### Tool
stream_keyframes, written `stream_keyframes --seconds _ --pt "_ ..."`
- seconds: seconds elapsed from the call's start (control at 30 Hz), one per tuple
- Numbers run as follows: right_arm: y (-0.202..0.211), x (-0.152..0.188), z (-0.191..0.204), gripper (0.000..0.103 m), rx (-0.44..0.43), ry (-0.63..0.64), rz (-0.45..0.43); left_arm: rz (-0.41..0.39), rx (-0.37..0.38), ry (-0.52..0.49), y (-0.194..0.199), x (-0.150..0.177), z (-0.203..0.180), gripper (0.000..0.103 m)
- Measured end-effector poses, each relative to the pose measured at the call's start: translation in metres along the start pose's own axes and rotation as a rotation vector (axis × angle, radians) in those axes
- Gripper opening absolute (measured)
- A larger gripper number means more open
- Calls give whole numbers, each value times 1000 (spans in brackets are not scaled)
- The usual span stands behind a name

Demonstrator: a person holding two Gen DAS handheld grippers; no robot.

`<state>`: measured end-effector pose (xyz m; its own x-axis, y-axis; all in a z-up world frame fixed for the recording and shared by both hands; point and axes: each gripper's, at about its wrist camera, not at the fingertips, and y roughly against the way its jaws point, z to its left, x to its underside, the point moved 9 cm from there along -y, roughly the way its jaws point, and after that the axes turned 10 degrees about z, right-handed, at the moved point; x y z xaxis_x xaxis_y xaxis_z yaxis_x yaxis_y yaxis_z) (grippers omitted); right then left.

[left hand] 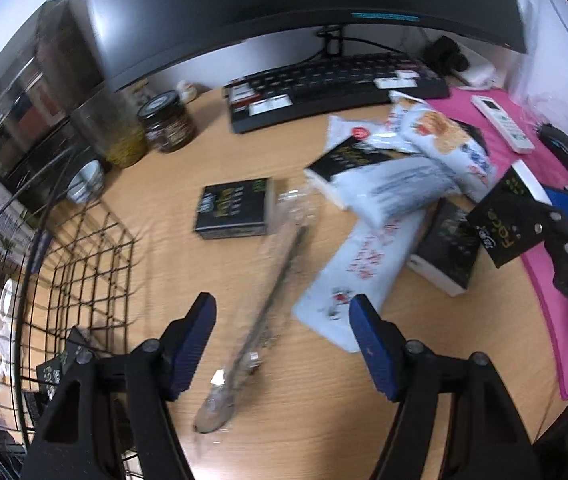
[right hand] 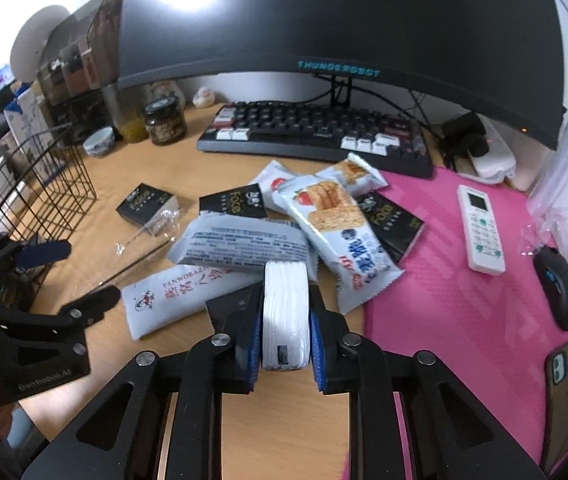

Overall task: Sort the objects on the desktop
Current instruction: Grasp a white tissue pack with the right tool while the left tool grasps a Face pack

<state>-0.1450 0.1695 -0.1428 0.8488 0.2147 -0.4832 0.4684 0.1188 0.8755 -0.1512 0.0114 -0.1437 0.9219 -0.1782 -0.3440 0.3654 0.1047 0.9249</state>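
My right gripper [right hand: 285,320] is shut on a black "Face" tissue pack [right hand: 285,312], gripped edge-on so its white side shows; the left wrist view has this pack [left hand: 503,220] lifted at the right. Behind it lies a pile of snack packets [right hand: 323,216] and more black packs [right hand: 393,220]. My left gripper [left hand: 282,304] stands open over a long thin item in a clear wrapper [left hand: 280,264], which lies on the wooden desk between its fingers without touching them. One black pack [left hand: 236,208] lies alone beyond it. A black wire basket [left hand: 84,264] stands to the left.
A keyboard [right hand: 315,132] and monitor [right hand: 323,20] fill the back. A dark jar [left hand: 168,122] and a small bowl [right hand: 99,142] stand at the back left. The pink mat [right hand: 463,280] holds a white remote [right hand: 481,228], a mouse [right hand: 557,288] and a phone [right hand: 561,392].
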Motion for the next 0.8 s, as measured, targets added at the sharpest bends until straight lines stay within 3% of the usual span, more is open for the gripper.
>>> stream_keyframes --seconds 0.43,0.8 --pt "8 15 -53 19 11 -85 6 -31 93 -203 -6 -16 -86 73" --pt "10 33 -74 19 15 -121 12 -3 133 -244 -24 -33 -115 73"
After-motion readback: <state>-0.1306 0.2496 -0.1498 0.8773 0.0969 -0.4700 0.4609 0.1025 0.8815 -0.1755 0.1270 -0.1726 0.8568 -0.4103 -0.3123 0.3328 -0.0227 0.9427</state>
